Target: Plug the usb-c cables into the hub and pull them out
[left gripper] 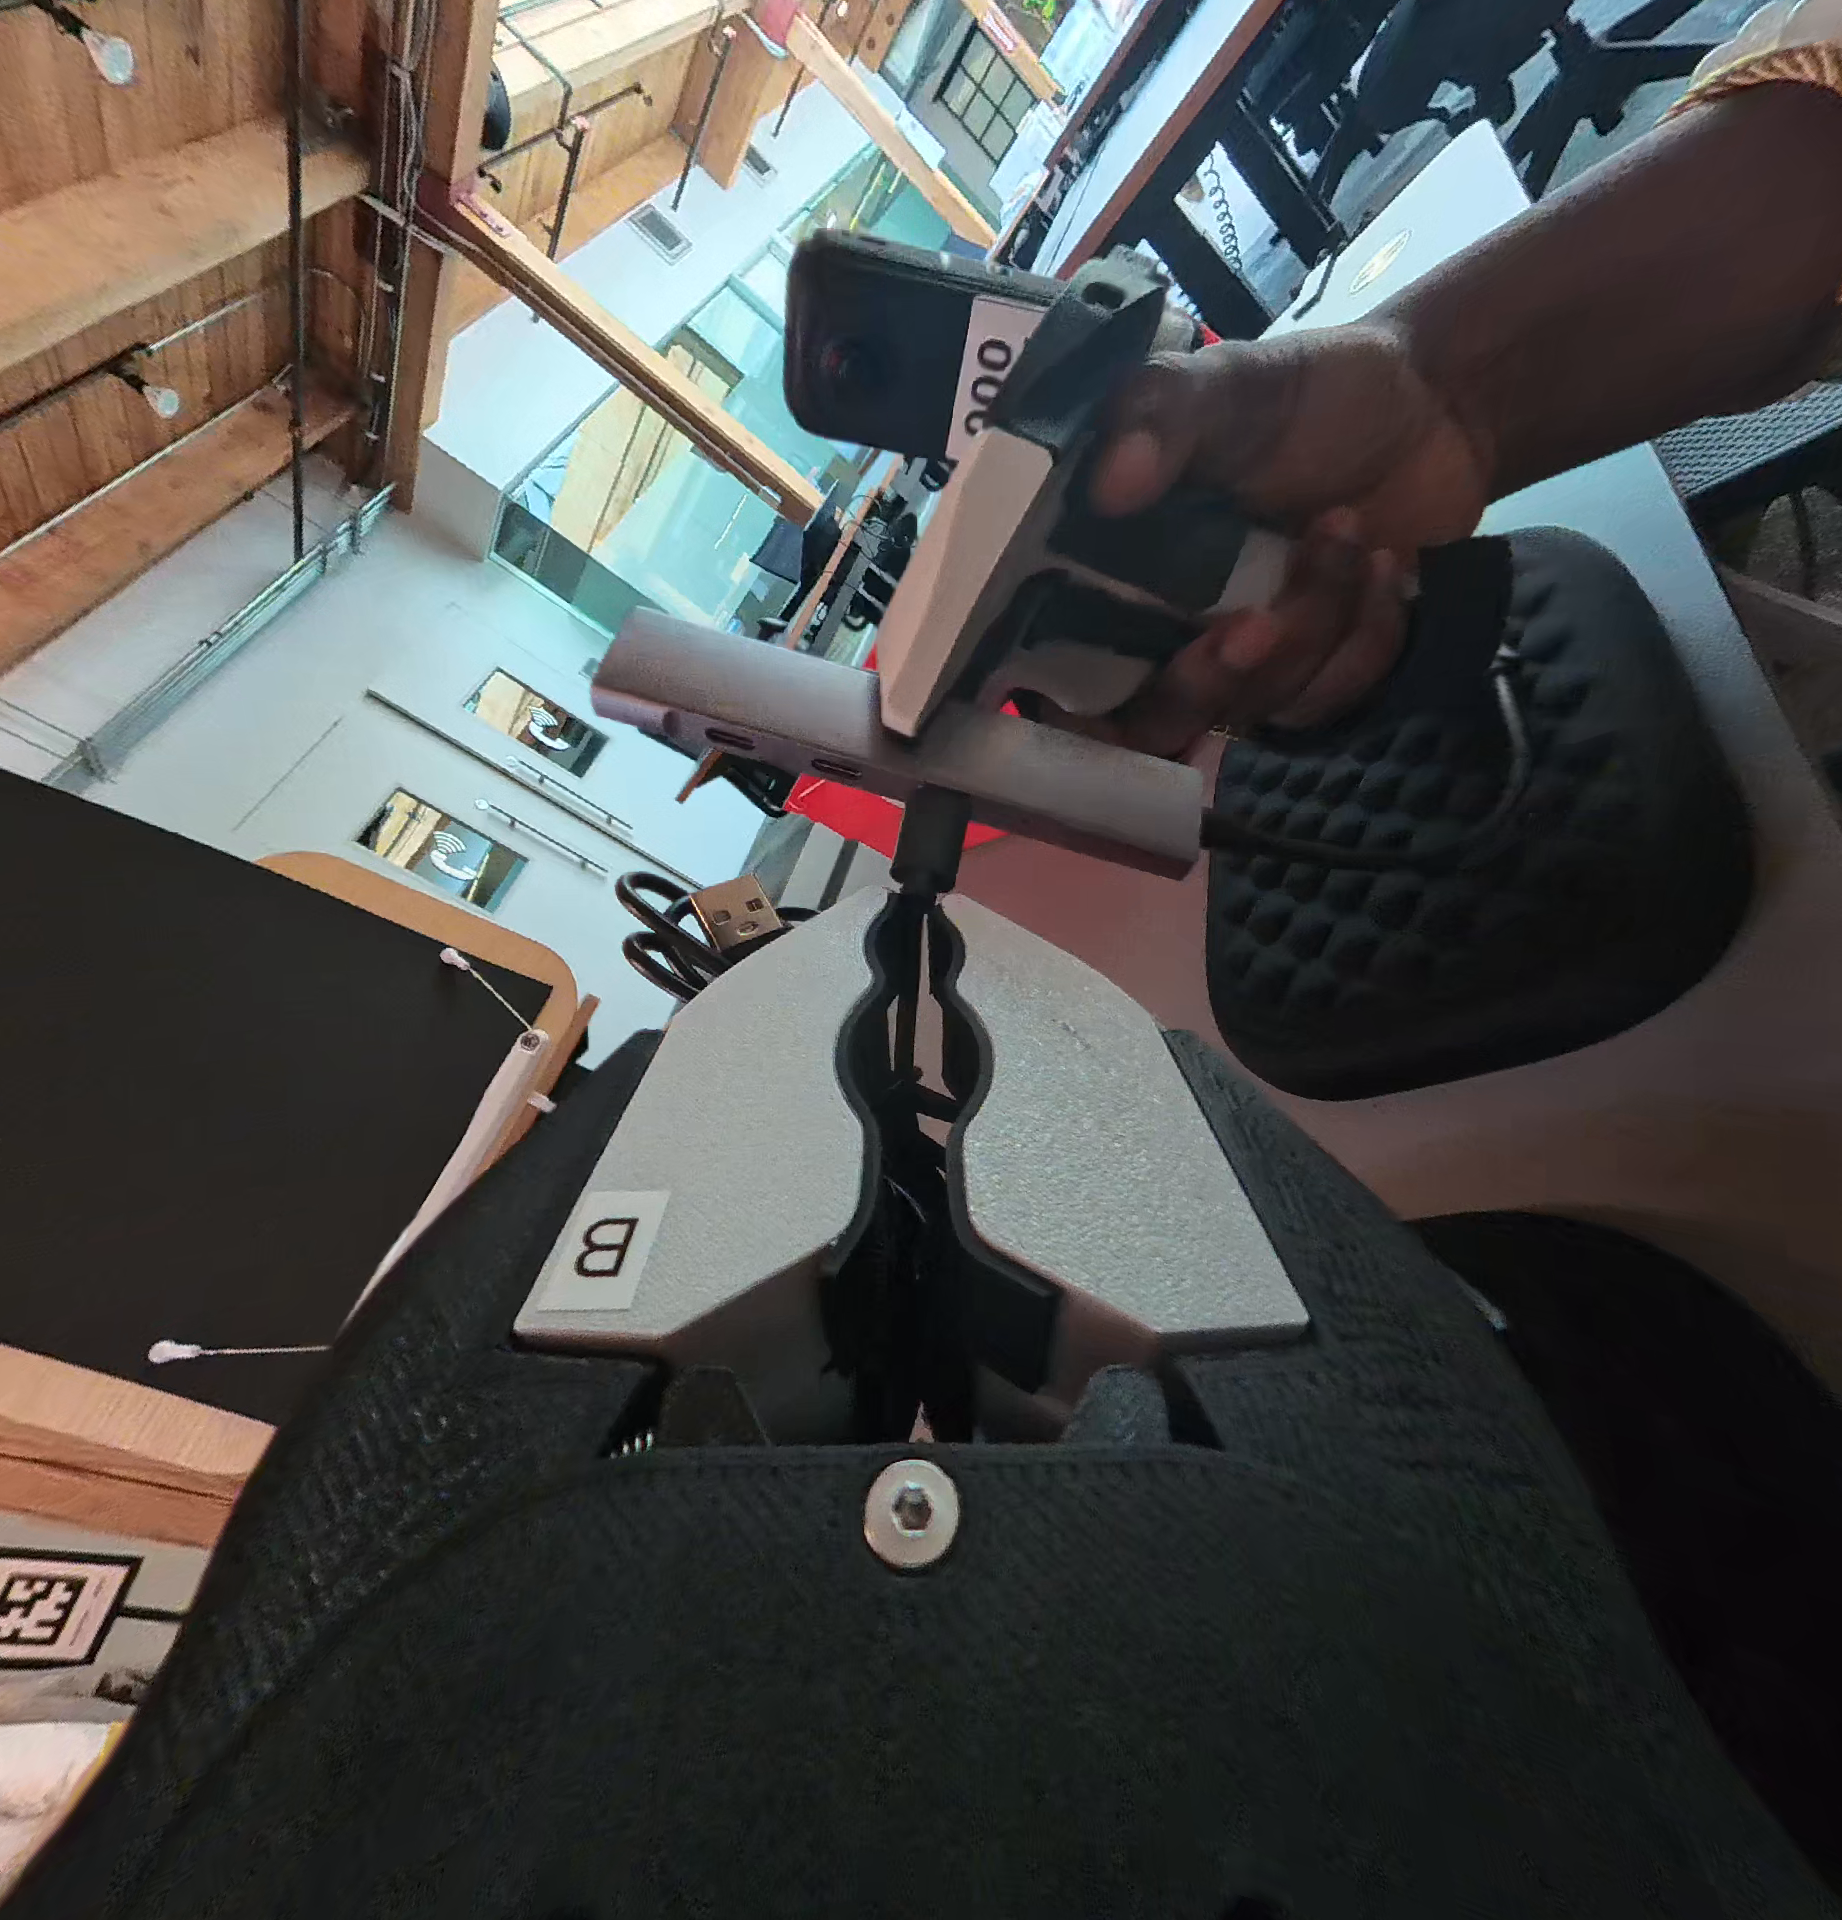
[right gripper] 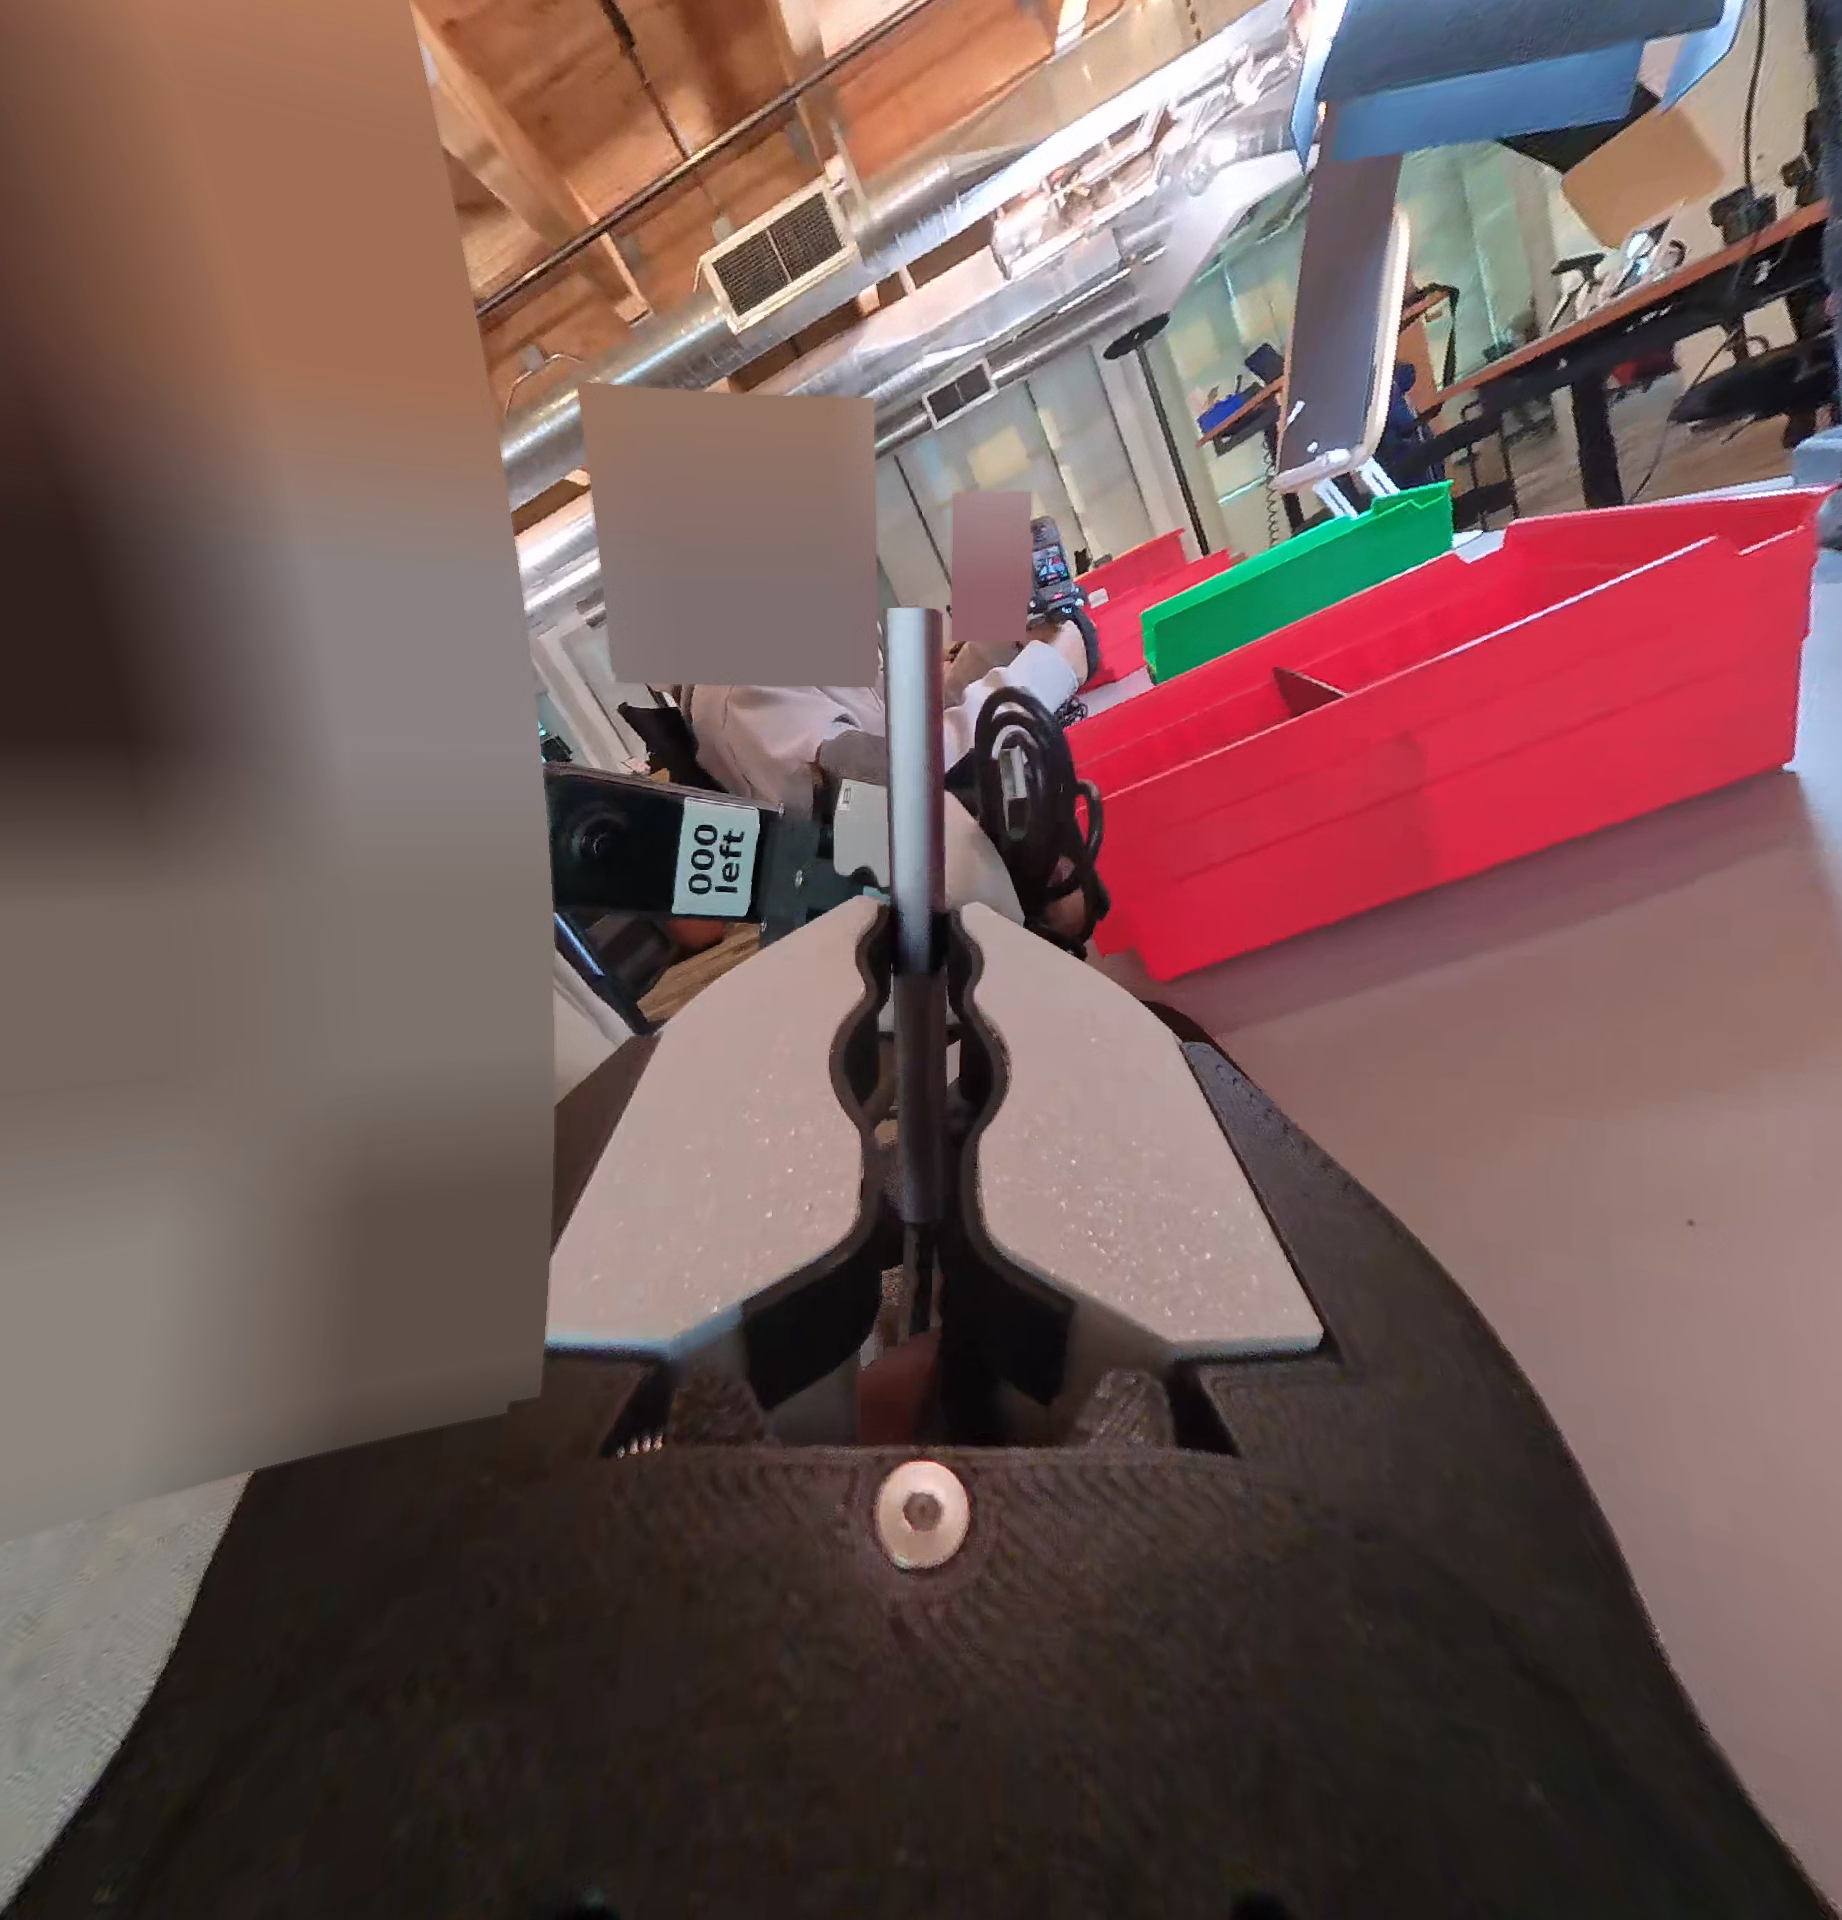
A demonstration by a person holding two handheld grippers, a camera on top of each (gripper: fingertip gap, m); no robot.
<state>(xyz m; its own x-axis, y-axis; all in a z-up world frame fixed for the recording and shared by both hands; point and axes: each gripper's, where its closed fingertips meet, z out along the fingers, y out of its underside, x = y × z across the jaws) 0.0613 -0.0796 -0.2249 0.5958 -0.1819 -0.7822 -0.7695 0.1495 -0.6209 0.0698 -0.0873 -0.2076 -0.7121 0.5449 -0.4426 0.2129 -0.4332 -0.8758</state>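
Note:
A grey USB hub [left gripper: 751, 696] is held in the air by my right gripper [left gripper: 922, 717], which is shut on it, with a hand behind. My left gripper [left gripper: 912, 920] is shut on a black USB-C cable [left gripper: 912, 997] just behind its plug [left gripper: 929, 831]. The plug's tip meets the hub's side at a port, next to two empty ports. In the right wrist view the hub [right gripper: 915, 769] stands edge-on between my right gripper's [right gripper: 917, 930] shut fingers. The left gripper [right gripper: 730, 862] shows behind it. A coil of black cable [right gripper: 1031, 790] hangs past the hub.
A black quilted pad [left gripper: 1468, 831] lies on the grey table to the right. A black mat [left gripper: 221, 1039] with cotton swabs sits on the left. Red bins [right gripper: 1468, 727] and a green bin [right gripper: 1301, 571] stand on the table to the right of the hub. My two grippers' fingertips are within a few centimetres of each other.

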